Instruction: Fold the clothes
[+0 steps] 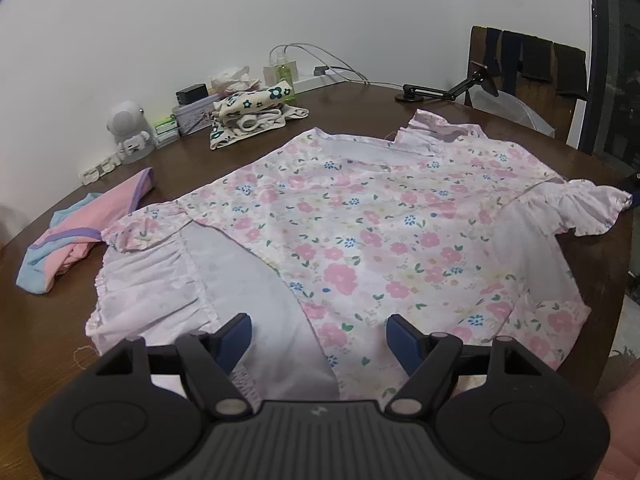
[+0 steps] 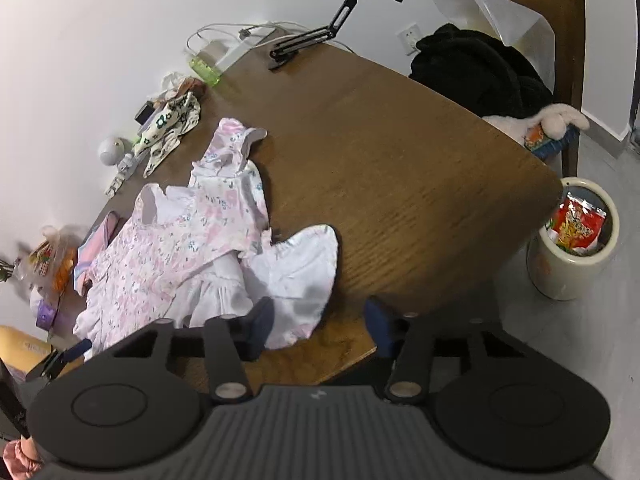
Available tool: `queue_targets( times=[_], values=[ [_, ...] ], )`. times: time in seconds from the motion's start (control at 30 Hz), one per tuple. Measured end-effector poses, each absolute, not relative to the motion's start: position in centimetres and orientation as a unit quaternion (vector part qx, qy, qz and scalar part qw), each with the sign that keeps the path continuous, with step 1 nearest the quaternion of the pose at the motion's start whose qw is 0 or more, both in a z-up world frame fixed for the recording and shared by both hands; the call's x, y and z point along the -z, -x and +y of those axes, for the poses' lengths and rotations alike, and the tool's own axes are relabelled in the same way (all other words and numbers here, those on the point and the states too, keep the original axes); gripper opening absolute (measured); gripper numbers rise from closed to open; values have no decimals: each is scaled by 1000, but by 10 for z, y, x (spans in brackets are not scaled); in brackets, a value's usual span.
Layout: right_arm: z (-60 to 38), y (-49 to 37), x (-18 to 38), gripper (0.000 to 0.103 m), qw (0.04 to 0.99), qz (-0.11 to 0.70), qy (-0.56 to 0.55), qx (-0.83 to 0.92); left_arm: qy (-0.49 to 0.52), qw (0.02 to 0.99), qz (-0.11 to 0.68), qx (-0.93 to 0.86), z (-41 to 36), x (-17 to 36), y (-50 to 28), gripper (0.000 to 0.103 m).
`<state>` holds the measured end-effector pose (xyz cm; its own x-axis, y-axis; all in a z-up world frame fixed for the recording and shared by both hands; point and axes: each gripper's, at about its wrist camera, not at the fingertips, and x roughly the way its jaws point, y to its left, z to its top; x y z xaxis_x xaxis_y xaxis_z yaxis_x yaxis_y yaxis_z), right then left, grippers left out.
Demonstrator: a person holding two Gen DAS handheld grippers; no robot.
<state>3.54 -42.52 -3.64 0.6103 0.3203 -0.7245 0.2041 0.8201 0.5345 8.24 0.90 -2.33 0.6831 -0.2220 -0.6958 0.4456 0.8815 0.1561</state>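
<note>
We see the flowery dress point(image 1: 352, 232) lying flat on the brown surface point(image 1: 352, 108). Our left gripper point(image 1: 319, 332) and right gripper point(image 2: 318, 322) have fingers apart, holding nothing. Pink shorts point(image 1: 80, 232) lie at nine o'clock.

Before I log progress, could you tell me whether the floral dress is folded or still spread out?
Spread out: the floral dress lies flat on the table, both ruffled sleeves out to the sides.

A dark wooden surface point(image 2: 400, 168) stands against a plain white wall point(image 1: 200, 8). A wooden chair point(image 1: 520, 80) sits at its far right, over what looks like grey floor point(image 2: 580, 340).
</note>
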Motion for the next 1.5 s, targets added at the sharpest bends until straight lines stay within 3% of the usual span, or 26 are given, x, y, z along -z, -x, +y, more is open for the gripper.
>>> queue_targets(
  times=[0.03, 0.17, 0.33, 0.5, 0.73, 0.93, 1.03, 1.07, 1.1, 1.13, 1.3, 1.5],
  values=[
    [-422, -38, 37, 42, 847, 441, -294, -34, -159, 904, 353, 182, 10, 24, -82, 73],
    [-412, -49, 41, 8, 842, 456, -285, -39, -157, 902, 360, 178, 20, 23, -81, 73],
    [-415, -52, 33, 2, 856, 442, -266, -31, -185, 884, 389, 184, 34, 17, -79, 80],
    [-400, -58, -2, 1, 900, 397, -174, -41, -234, 859, 417, 182, 37, 8, -84, 88],
    [-312, -76, -35, 1, 925, 354, 36, -133, -270, 834, 443, 188, 27, 17, -90, 88],
    [-248, -80, -2, 1, 874, 402, 143, -232, -261, 835, 447, 188, 27, 20, -89, 88],
    [-256, -85, 5, 7, 872, 412, 102, -244, -257, 837, 446, 186, 28, 18, -87, 88],
    [-263, -86, 4, 16, 874, 411, 79, -247, -255, 840, 443, 185, 29, 16, -86, 88],
    [-270, -87, 4, 32, 876, 409, 56, -249, -253, 842, 440, 185, 30, 14, -84, 88],
    [-281, -85, -1, 39, 882, 401, 29, -245, -250, 844, 437, 184, 31, 13, -83, 88],
    [-344, -71, -21, 41, 909, 356, -93, -194, -233, 863, 412, 179, 34, -2, -79, 88],
    [-367, -78, 10, 41, 894, 393, -147, -155, -214, 871, 400, 188, 25, -5, -82, 88]
  ],
)
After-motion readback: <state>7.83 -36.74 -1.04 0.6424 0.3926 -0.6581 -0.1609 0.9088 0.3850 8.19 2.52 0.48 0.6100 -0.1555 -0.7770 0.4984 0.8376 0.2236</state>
